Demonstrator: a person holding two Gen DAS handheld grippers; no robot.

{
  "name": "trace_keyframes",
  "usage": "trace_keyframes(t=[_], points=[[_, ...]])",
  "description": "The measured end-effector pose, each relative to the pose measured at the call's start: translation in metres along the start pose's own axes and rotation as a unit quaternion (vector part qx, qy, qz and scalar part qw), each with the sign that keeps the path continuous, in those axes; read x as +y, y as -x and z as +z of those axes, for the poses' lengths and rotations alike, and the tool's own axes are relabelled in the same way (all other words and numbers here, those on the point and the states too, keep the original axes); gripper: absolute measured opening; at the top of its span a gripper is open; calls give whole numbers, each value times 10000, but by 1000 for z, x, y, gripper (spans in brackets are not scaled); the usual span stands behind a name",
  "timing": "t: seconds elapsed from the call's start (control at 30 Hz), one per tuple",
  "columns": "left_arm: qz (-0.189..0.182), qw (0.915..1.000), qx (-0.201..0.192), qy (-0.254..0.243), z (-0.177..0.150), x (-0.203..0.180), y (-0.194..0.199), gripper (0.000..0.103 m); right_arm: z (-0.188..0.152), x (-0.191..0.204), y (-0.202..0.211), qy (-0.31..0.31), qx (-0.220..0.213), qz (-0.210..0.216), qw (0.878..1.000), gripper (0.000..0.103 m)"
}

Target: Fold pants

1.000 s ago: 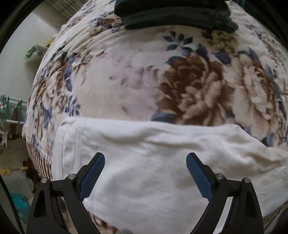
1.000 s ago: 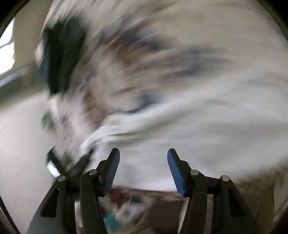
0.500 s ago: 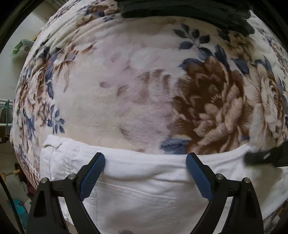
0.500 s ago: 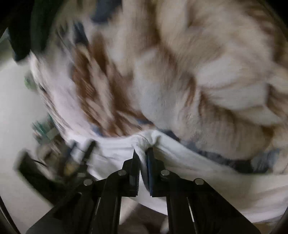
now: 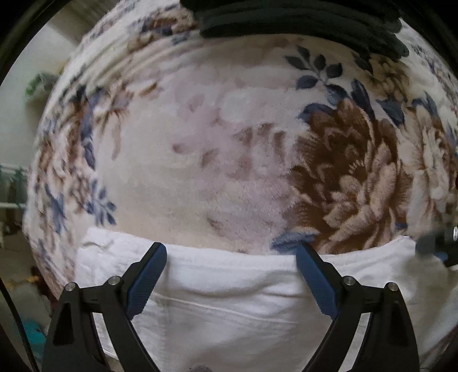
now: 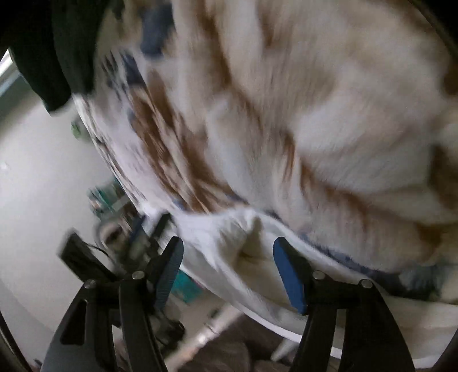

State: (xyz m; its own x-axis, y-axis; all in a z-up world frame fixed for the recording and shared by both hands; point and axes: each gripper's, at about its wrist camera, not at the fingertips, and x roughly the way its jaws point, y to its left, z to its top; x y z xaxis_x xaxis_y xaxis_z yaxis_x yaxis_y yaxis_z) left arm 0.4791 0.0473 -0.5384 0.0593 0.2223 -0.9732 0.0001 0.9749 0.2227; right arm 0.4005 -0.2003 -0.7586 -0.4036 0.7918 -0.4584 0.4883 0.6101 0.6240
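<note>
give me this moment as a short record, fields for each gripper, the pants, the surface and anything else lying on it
left gripper: open, jaws spread over the far edge of the pants
right gripper: open, a bunched fold of white cloth between its jaws, not clamped
pants: white, lying flat at the near edge of the surface
surface: floral blanket, cream with brown and blue flowers
other: dark folded clothes at the far side
view quality: right wrist view blurred

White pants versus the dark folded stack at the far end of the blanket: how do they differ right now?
The white pants lie at the near edge of the floral blanket, under both grippers; the dark stack sits at the far edge, with nothing near it. The pants show as one broad sheet with a bunched edge between the right gripper fingers; the stack shows neat layers. Both rest on the blanket.
</note>
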Motion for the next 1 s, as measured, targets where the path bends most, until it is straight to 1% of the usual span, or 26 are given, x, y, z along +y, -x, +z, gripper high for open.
trace_keyframes(t=[0.03, 0.07, 0.13, 0.17, 0.2, 0.23, 0.27, 0.3, 0.37, 0.4, 0.43, 0.47, 0.5, 0.53, 0.57, 0.6, 0.63, 0.67, 0.7, 0.73, 0.77, 0.8, 0.83, 0.9, 0.93, 1.0], points=[[54, 10000, -25, -53, 1, -5, 2, 93, 2, -1, -9, 64, 208, -93, 9997, 68], [78, 9999, -24, -65, 1, -6, 2, 93, 1, 3, -18, 128, 317, -160, 9993, 68], [94, 9999, -13, -69, 0, -10, 1, 93, 6, 3, -29, 275, 464, -108, 9985, 64], [89, 9999, -11, -50, -1, -9, 1, 93, 10, 3, -31, 293, 441, 8, 9986, 60], [77, 10000, -13, -13, -1, -9, 1, 93, 15, 1, -34, 259, 384, 268, 9986, 60], [64, 10000, -9, 18, -3, -6, -1, 93, 22, 0, -35, 229, 367, 397, 9983, 60], [58, 10000, 1, 46, -4, -5, -2, 93, 27, 0, -43, 186, 352, 451, 9982, 60], [52, 9999, 14, 86, -5, -3, -3, 93, 30, -1, -48, 156, 311, 399, 9986, 60], [6, 9998, 59, 177, -10, 2, -7, 93, 28, -1, -46, 152, 216, 397, 9989, 58], [3, 9998, 79, 183, -11, 3, -8, 93, 24, 0, -38, 140, 153, 492, 9986, 37], [-1, 9998, 73, 182, -12, 4, -9, 94, 19, 0, -29, 100, -26, 614, 9981, 27], [-39, 9998, 52, 195, -12, 5, -9, 95, 16, -5, -8, 28, -247, 941, 9953, 25], [-136, 9996, 2, 250, -13, 8, -7, 95, 10, -11, 6, -111, -401, 1312, 9905, 25], [-139, 9995, -8, 287, -13, 9, -6, 95, 4, -16, 19, -110, -538, 1389, 9888, 25], [-126, 9994, 6, 314, -13, 9, -5, 95, 0, -19, 25, -59, -575, 1405, 9884, 25], [-128, 9994, 27, 332, -13, 9, -5, 95, -3, -24, 27, -74, -491, 1458, 9881, 25], [-117, 9993, 48, 342, -13, 9, -5, 95, -4, -29, 25, -143, -413, 1379, 9895, 25], [-108, 9993, 59, 343, -13, 9, -5, 95, -4, -21, 4, -137, -351, 1070, 9935, 30], [-87, 9994, 62, 331, -14, 8, -5, 95, -2, -21, -3, -86, -212, 787, 9966, 32], [-76, 9995, 58, 314, -14, 9, -6, 95, 2, -18, -16, -51, -29, 663, 9978, 32], [-62, 9995, 54, 295, -14, 9, -6, 95, 4, -16, -20, -23, -4, 482, 9988, 31], [-43, 9996, 54, 271, -15, 7, -7, 95, 7, -12, -21, -5, -60, 252, 9997, 16], [-23, 9997, 66, 232, -16, 6, -9, 95, 11, -8, -13, -62, -282, 103, 9995, 8], [24, 9998, 122, 184, -18, 5, -11, 95, 12, 6, 13, -5, -729, 17, 9973, 8], [25, 9997, 130, 192, -19, 6, -13, 95, 10, 13, 24, 46, -878, -122, 9961, 8], [-2, 9996, 163, 228, -21, 9, -14, 94, 4, 18, 30, 138, -811, -239, 9963, 9]])
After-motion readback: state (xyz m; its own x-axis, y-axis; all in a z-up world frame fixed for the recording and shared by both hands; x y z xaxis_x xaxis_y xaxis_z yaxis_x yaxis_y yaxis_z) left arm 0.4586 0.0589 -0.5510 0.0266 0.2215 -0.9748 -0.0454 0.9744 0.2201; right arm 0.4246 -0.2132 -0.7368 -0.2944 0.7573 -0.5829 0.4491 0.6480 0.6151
